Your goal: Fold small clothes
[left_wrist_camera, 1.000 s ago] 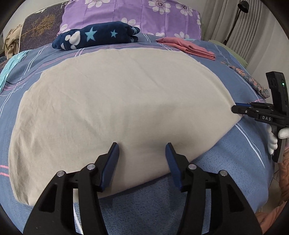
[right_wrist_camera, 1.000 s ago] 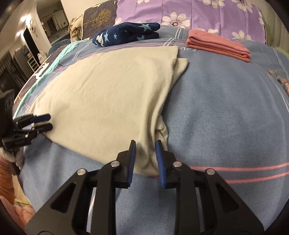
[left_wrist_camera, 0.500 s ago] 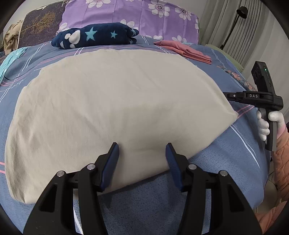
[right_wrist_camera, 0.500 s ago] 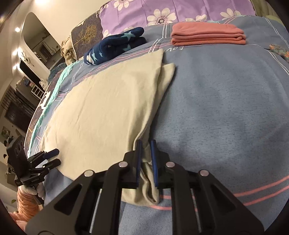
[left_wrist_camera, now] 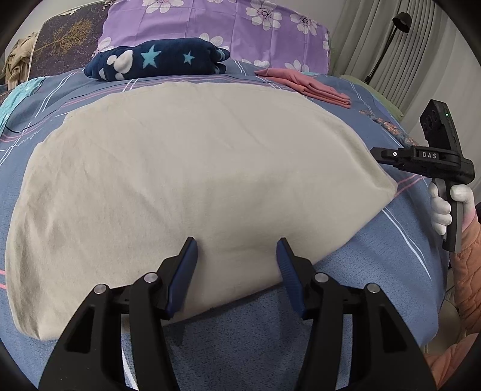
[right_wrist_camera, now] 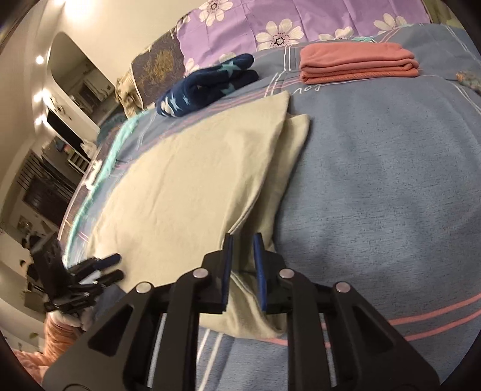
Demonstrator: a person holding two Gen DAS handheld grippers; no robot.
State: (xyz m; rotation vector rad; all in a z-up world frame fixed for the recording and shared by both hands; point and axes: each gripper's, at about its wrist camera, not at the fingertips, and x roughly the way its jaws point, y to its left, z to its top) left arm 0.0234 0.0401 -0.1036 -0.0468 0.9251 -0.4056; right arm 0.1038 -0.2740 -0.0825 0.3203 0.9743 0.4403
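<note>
Beige garment spread flat on blue bedspread, right edge doubled over

Left gripper over near hem, jaws spread, nothing pinched

Right gripper at near right corner, jaws narrow and opening, cloth fold between pads, not pressed

Folded navy star piece and folded pink piece lie beyond garment by purple floral pillow
</note>
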